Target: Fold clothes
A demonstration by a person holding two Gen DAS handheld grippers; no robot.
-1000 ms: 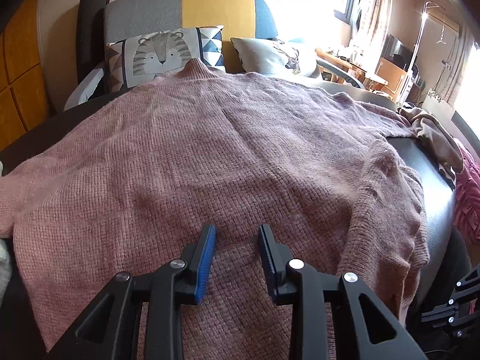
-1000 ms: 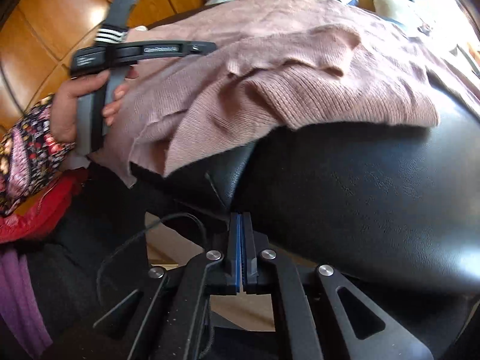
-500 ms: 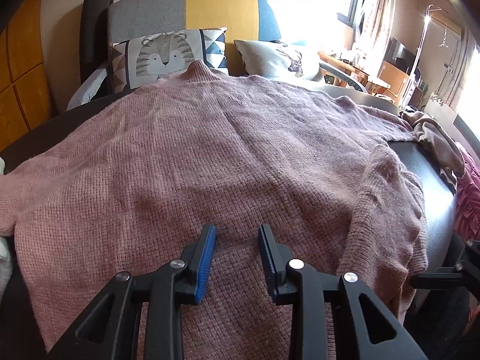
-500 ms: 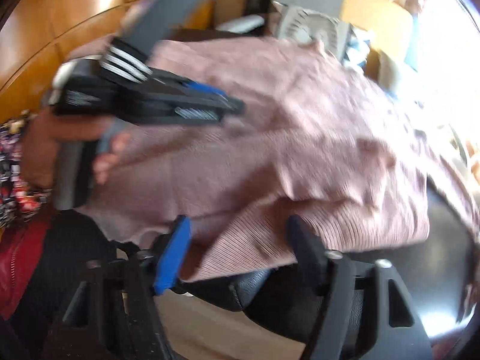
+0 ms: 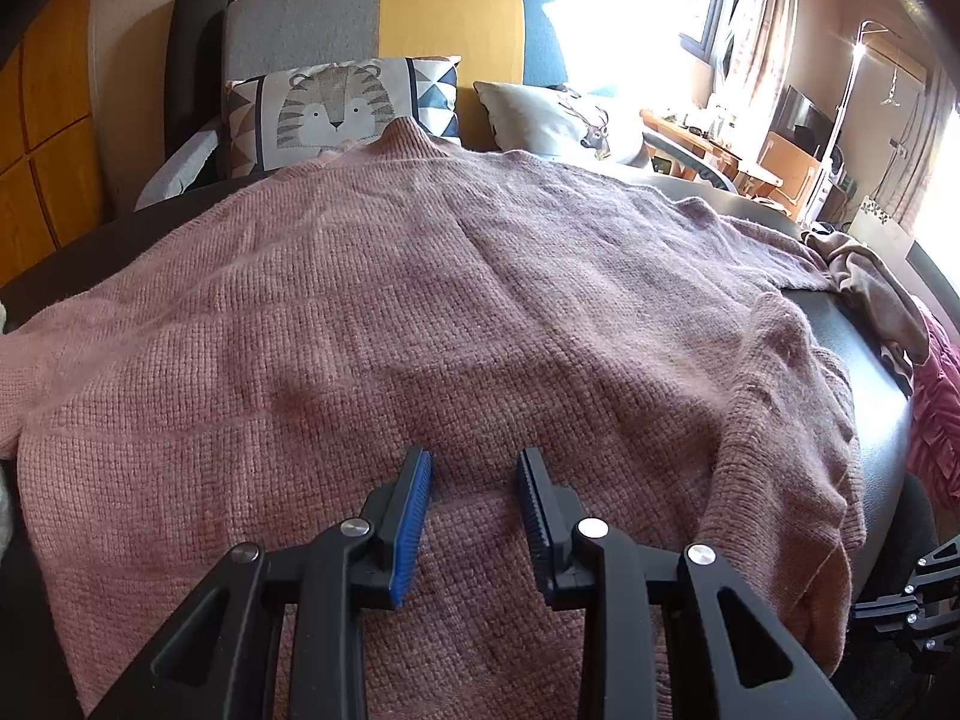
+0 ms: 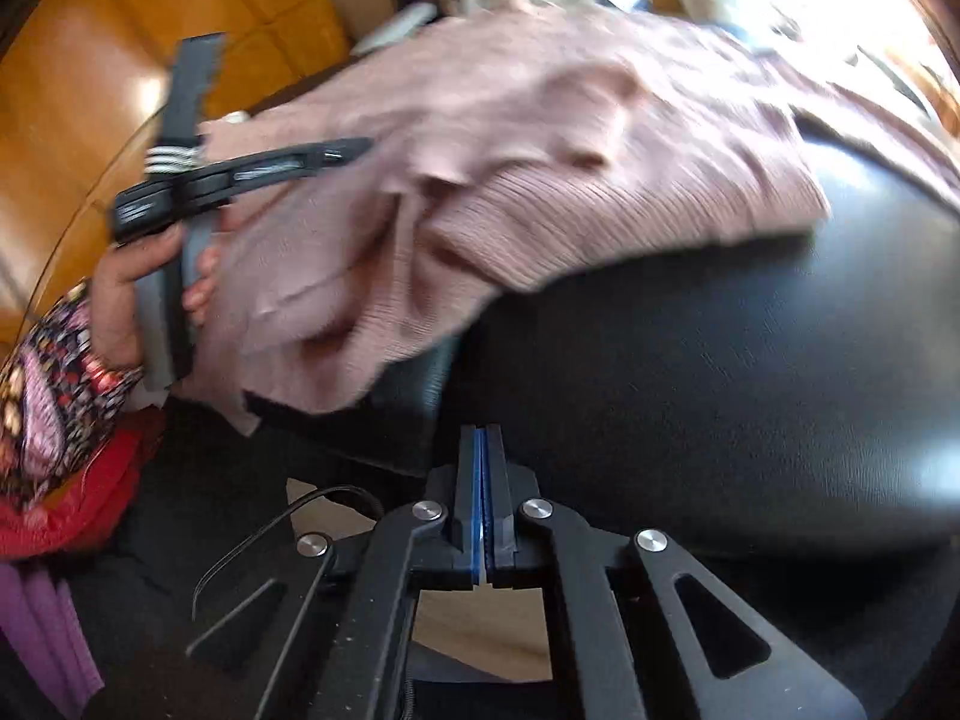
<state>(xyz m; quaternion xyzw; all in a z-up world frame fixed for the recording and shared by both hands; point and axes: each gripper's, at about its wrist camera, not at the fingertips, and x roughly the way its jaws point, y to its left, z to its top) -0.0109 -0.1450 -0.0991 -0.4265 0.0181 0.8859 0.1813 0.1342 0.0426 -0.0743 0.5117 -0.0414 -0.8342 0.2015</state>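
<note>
1. Sweater: a dusty-pink, chunky-knit pullover (image 5: 420,312) lies spread flat across the black leather surface (image 6: 720,372), collar toward a tiger-print cushion (image 5: 339,108).
2. My left claw (image 5: 474,474) hovers over the hem, its blue pads partly apart, gripping nothing.
3. My right claw (image 6: 483,450) is pressed fully together, empty, off the ribbed sleeve edge.

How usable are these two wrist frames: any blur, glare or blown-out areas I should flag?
Left wrist view: sharp, the pink knitted sweater shows every stitch, but the window at upper right is blown out white. Right wrist view: motion-smeared across the sweater and the hand holding the left gripper; glare spots on the black leather surface and orange wall panels; only the shut right gripper looks crisp.
</note>
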